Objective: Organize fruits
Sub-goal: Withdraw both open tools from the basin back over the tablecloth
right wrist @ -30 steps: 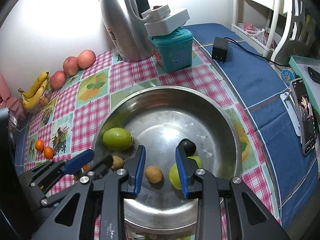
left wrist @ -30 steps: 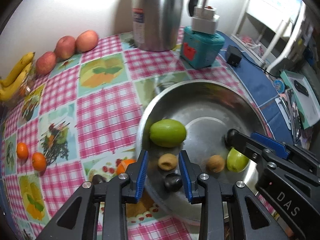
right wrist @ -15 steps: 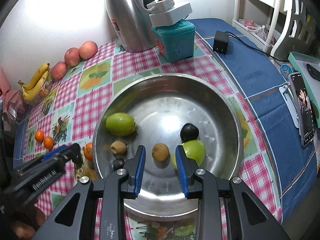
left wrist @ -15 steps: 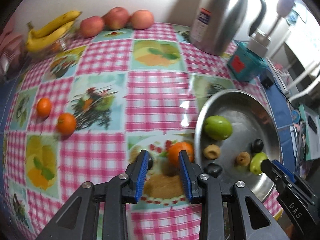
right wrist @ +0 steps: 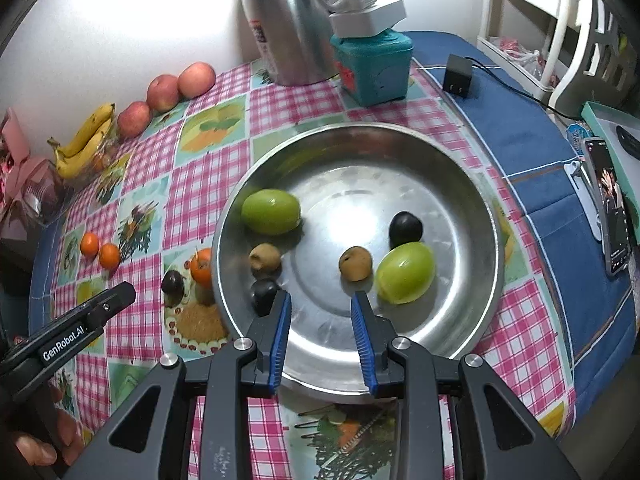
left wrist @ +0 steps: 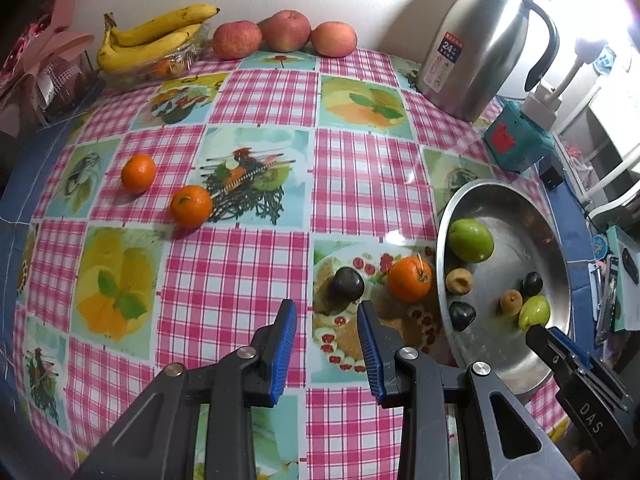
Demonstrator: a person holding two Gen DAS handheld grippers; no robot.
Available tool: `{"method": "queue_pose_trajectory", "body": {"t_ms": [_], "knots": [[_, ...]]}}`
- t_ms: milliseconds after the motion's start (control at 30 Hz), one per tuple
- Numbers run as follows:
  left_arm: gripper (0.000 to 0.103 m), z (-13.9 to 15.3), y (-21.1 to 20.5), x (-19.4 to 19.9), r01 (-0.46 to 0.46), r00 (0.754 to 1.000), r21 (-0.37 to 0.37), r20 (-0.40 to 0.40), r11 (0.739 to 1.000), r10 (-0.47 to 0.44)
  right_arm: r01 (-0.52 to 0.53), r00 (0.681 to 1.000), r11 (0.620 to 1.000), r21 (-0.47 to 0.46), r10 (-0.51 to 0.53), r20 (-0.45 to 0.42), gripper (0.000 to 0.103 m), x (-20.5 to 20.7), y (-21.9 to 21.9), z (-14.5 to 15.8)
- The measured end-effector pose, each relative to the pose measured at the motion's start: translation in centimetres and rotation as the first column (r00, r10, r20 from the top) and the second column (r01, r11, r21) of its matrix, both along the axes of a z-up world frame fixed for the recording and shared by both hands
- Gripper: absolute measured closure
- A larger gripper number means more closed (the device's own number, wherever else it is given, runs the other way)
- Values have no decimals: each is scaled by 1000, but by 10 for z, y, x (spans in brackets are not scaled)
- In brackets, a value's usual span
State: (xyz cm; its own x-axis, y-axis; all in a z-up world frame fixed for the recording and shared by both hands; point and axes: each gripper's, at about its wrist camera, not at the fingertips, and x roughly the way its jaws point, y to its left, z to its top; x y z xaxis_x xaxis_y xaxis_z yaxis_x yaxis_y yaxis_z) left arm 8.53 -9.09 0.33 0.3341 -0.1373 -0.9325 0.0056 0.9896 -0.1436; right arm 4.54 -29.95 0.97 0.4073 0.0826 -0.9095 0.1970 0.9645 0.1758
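A steel bowl (right wrist: 400, 152) holds two green fruits (right wrist: 271, 211) (right wrist: 405, 272), two brown kiwis (right wrist: 265, 257) (right wrist: 355, 263) and two dark plums (right wrist: 405, 227) (right wrist: 264, 291). My right gripper (right wrist: 321, 298) hovers over the bowl's near side, open and empty. My left gripper (left wrist: 325, 306) is open over the tablecloth, left of the bowl (left wrist: 516, 240). A dark plum (left wrist: 347, 285) lies just ahead of its fingertips, with an orange (left wrist: 410, 278) beside it against the bowl's rim. Two small oranges (left wrist: 138, 172) (left wrist: 191, 205) lie farther left.
Bananas (left wrist: 152, 40) and three apples (left wrist: 284, 30) line the wall at the back. A steel thermos (left wrist: 476, 48) and a teal box (right wrist: 372, 64) stand behind the bowl. A phone (right wrist: 610, 216) lies on the blue cloth at the right.
My left gripper has swung from above the bowl leftward over the tablecloth and rolled; the loose plum and orange now lie ahead of it. My right gripper drew back slightly toward the near rim.
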Motion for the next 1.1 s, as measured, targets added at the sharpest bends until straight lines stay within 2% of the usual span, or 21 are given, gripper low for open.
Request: {"method": "queue_pose_trajectory", "body": {"t_ms": [100,167,233,300,333,367,400,500,600,700,967,1033,1067,1100], "knots": [[68,-1,-2,1,4,1000,7,-3,1000,-4,-4,1000,1000,-6,4,-4,71,1,3,-1],[63,-2,-2,2,4,1000,12,-6,1000,-4,-8,1000,1000,-9,8,-4,71,1,4,-1],[28,-2,-2,2,-1,1000,25,-3,1000,1,-7,1000,1000,-13,7,-8,71,3,4,-2],[17,-1,-2,2,-9,1000,46,6,999,9,-2,1000,1000,-11,2,-16,70,4,4,-4],[16,-1,-1,3,-13,1000,54,8,998,12,1,1000,1000,-8,-1,-23,58,5,3,-6],[15,-1,0,3,-20,1000,59,9,998,20,4,1000,1000,-7,-4,-28,41,6,3,-8],[13,-2,2,3,-26,1000,59,7,998,26,6,1000,1000,-9,-6,-28,31,7,2,-9],[4,-3,4,4,-37,999,67,6,997,36,9,1000,1000,-13,-10,-26,29,8,1,-10],[4,-3,4,4,-36,999,80,13,996,35,11,1000,1000,-14,-12,-25,23,7,2,-10],[0,-3,3,4,-35,999,89,17,995,33,9,1000,1000,-18,-9,-20,23,7,3,-9],[0,2,5,3,-52,997,112,65,992,45,2,1000,1000,-20,-3,-10,23,8,3,-7],[0,3,7,3,-58,996,108,73,993,50,-2,1000,1000,-29,2,-5,17,8,4,-6],[0,4,7,3,-58,996,109,77,992,50,-4,1000,999,-34,4,-2,8,8,4,-6],[0,4,7,3,-58,996,113,79,992,49,-6,1000,999,-40,7,1,5,8,4,-5]]}}
